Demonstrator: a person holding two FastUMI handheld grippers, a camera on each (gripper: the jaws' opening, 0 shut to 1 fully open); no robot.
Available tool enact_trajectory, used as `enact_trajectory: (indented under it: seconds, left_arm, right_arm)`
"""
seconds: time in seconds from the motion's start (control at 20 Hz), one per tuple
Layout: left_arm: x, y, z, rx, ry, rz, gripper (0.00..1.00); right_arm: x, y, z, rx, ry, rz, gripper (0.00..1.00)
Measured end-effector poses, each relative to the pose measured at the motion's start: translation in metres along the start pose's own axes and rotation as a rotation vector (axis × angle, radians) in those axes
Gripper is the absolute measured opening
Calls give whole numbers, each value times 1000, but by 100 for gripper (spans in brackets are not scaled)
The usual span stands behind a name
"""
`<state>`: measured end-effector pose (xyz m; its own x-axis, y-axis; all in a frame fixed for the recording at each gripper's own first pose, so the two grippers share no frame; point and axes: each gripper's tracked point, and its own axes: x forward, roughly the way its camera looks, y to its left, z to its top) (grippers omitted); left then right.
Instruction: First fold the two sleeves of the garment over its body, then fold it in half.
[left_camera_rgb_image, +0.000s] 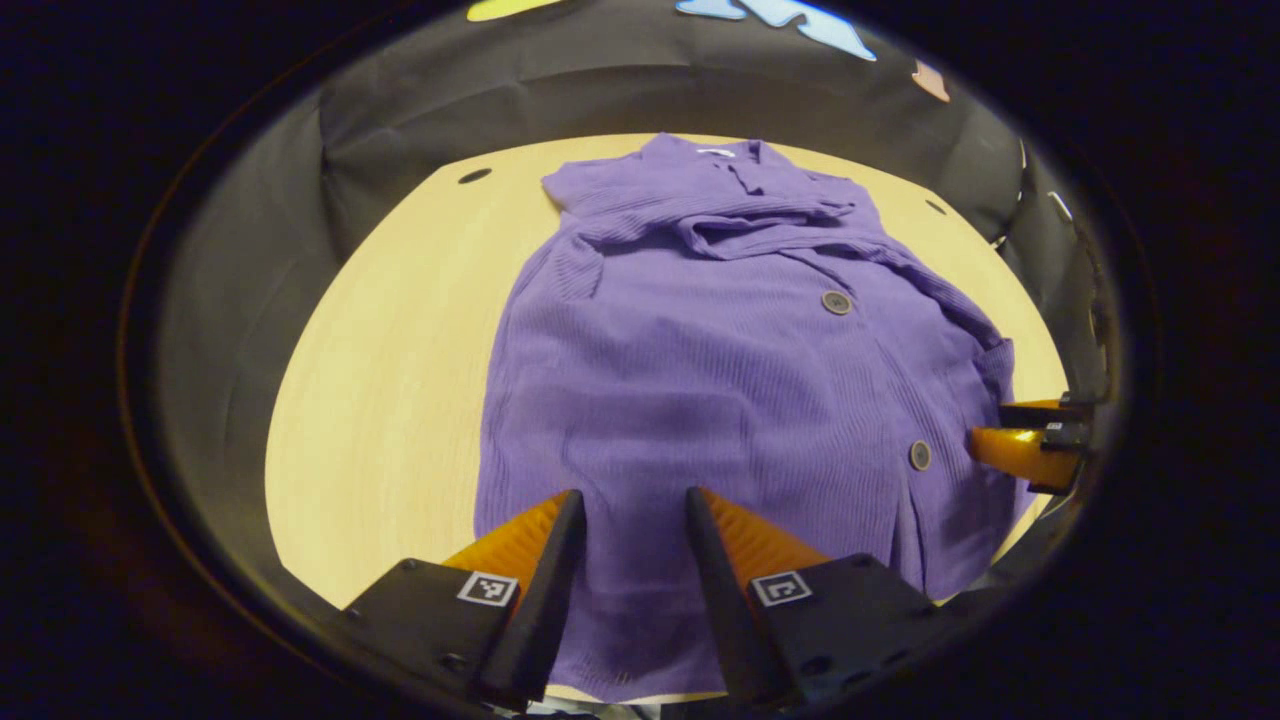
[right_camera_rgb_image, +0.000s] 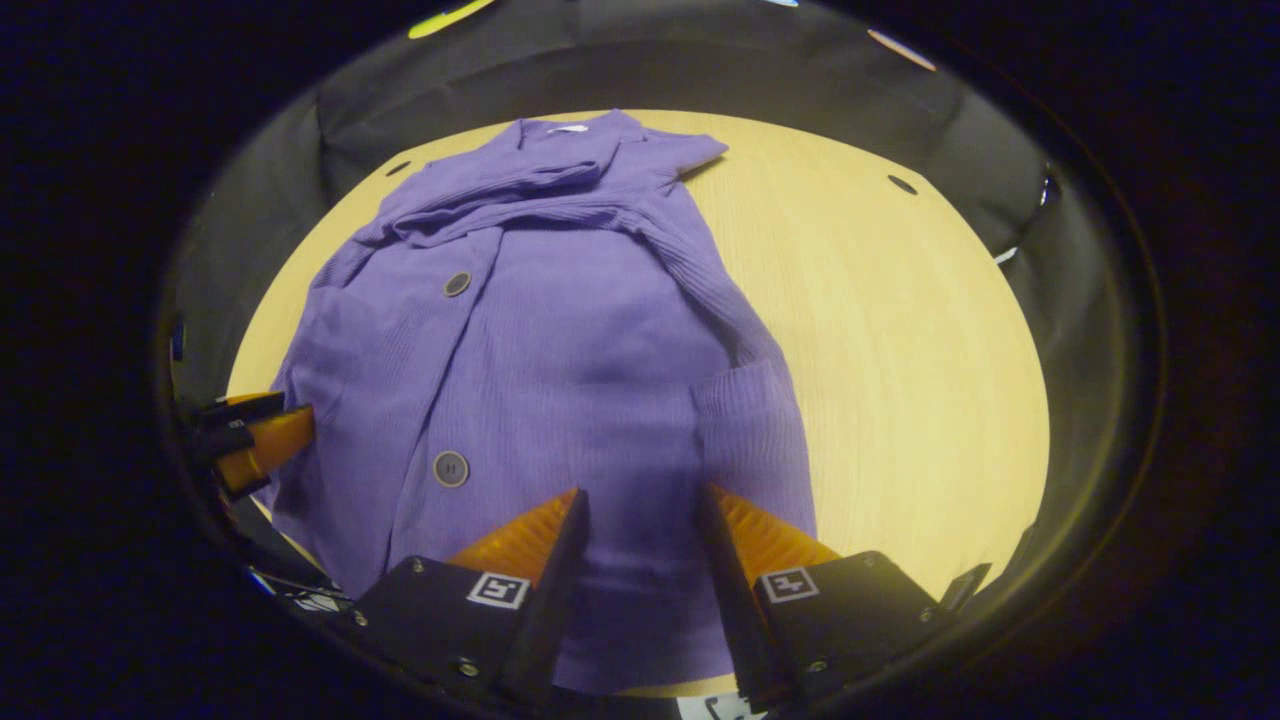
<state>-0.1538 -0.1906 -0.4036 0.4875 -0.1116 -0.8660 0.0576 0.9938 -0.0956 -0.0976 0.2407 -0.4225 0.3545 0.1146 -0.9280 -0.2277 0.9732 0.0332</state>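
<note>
purple cardigan (left_camera_rgb_image: 720, 380) lies on the tabletop (left_camera_rgb_image: 400, 350), sleeves folded across its chest; left tool (left_camera_rgb_image: 628, 500) and right tool (right_camera_rgb_image: 640, 495) gape released above its hem.

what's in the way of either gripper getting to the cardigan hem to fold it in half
Nothing visible. The left gripper and right gripper both hang open directly over the near hem of the purple cardigan, whose sleeves already lie folded across its chest. The wooden table around it looks bare.
</note>
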Motion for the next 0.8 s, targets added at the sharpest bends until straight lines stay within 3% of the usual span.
enact_trajectory:
  seconds: [0.05, 0.15, 0.25, 0.3, 0.35, 0.8]
  left_arm:
    - [1, 1, 3, -15, 4, 1, 57]
    - [0, 3, 4, -28, 2, -4, 53]
    - [1, 1, 6, -61, 10, 14, 12]
    - [3, 1, 8, -53, 11, 26, 13]
    - [2, 1, 6, -52, 13, 34, 7]
    - [0, 2, 26, -66, -24, 34, 7]
  right_arm:
    - [2, 5, 5, 23, -20, 32, 49]
    - [3, 6, 6, 91, -2, 29, 14]
    - [3, 7, 13, 101, -8, 45, 14]
    - [-5, 7, 12, 115, 12, 49, 14]
    - [1, 7, 12, 122, -8, 51, 2]
    - [-11, 13, 47, 192, -57, 89, 0]
